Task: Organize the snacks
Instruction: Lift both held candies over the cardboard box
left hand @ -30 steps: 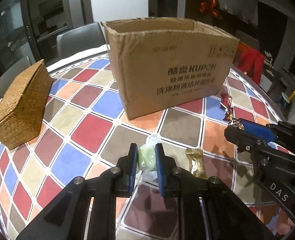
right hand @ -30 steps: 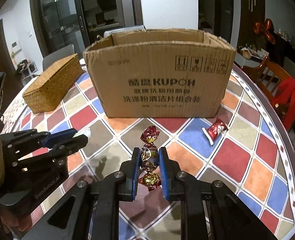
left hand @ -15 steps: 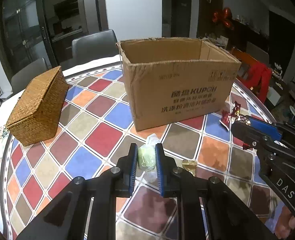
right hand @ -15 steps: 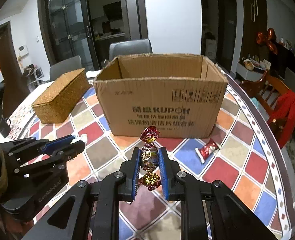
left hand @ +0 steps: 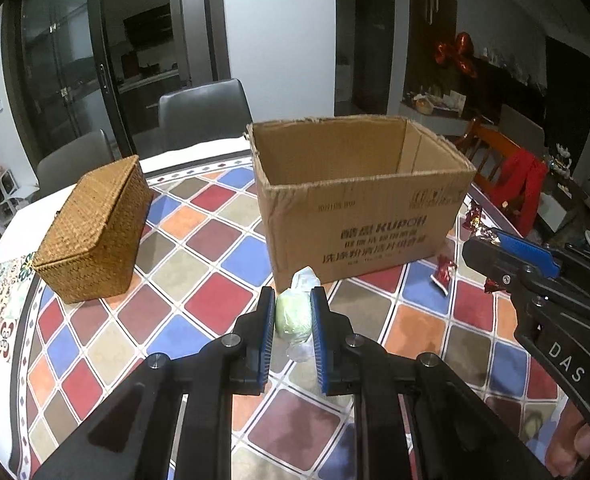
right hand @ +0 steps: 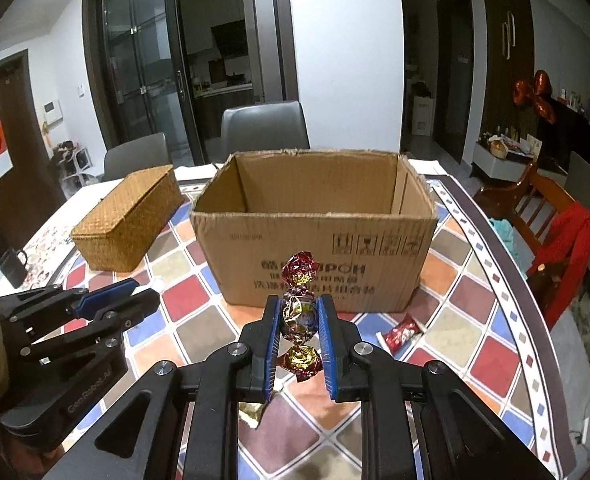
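Grippers, left [left hand: 292,322] clamping green candy [left hand: 293,314], right [right hand: 299,322] clamping foil candy [right hand: 300,316], face open-topped cardboard box [right hand: 315,256].

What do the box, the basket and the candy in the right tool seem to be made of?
Box: plain brown corrugated cardboard, matte, with torn edges and printed text.
Basket: woven rattan or straw, judging by the tight golden weave.
Candy: crinkled metallic foil wrapper, shiny red and gold, with twisted ends.

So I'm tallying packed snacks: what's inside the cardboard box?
Only the bare inner walls of the cardboard box show. Its front wall hides the floor, so any snacks inside cannot be seen.
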A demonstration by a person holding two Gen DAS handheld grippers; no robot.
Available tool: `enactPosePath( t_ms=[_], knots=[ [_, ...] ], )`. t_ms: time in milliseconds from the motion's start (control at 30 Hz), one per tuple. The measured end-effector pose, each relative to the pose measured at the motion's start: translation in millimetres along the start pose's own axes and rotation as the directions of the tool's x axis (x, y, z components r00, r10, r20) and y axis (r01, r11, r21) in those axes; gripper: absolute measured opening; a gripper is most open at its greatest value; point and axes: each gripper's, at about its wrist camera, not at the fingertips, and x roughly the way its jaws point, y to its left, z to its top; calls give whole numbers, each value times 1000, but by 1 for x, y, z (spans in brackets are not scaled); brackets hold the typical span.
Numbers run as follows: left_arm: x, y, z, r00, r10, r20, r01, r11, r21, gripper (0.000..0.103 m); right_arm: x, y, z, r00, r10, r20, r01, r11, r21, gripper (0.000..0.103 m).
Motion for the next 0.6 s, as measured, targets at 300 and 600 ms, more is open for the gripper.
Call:
enactPosePath(
  t_ms=[300, 600],
  knots=[
    [-7, -3, 17, 1000, 7, 23, -7, 1000, -5, 19, -9, -7, 17, 999, -1, 35, 1, 1000, -3, 20],
    [-13, -9, 35, 999, 4, 54, -4, 1000, 0, 19, -17, -15, 33, 997, -10, 71, 11, 1000, -9, 20]
  ],
)
